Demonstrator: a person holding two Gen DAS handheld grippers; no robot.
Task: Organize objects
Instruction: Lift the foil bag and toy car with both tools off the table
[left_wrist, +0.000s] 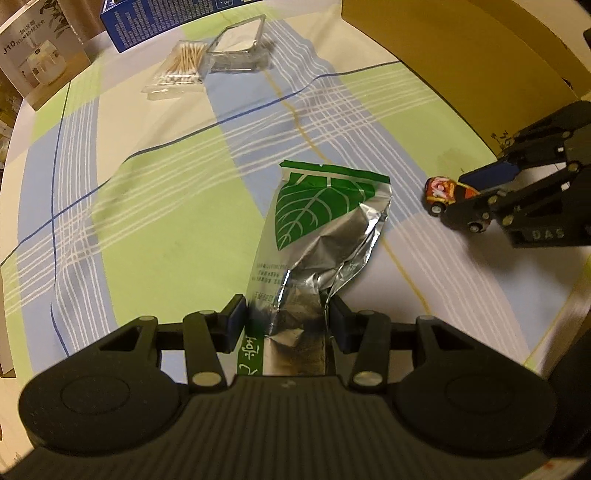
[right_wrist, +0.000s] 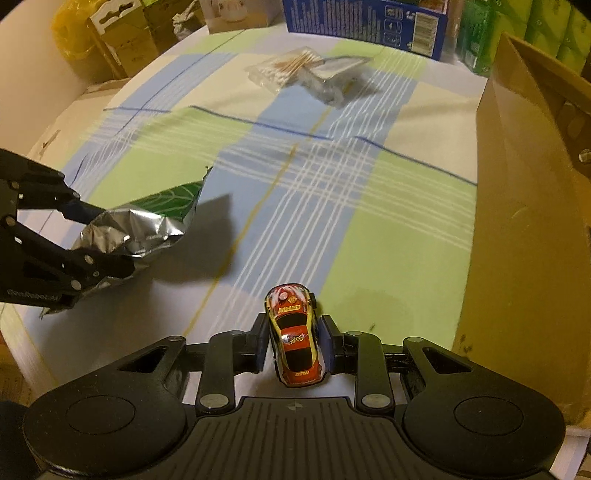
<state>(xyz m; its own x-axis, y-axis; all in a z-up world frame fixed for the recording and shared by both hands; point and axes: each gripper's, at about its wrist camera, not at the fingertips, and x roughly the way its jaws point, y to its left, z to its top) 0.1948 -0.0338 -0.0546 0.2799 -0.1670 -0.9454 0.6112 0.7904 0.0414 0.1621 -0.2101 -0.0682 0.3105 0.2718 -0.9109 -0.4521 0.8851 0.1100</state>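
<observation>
While both are gripping, sorting is underway.
Left hand-held gripper (left_wrist: 286, 323) is clamping the pouch (left_wrist: 317, 236) above the surface (left_wrist: 166, 221); right hand-held gripper (right_wrist: 293, 345) is pinching the car (right_wrist: 295, 339), likely heading to the box (right_wrist: 524, 221).

Foil pouch (left_wrist: 325, 229) near table's (left_wrist: 166, 206) near edge, left of toy car (right_wrist: 295, 339). Cardboard box (right_wrist: 524, 221) along right edge, beside car. Cotton-swab bag (left_wrist: 181, 66) touching clear container (left_wrist: 240, 46) toward far edge; boxes (left_wrist: 147, 22) behind them.
</observation>
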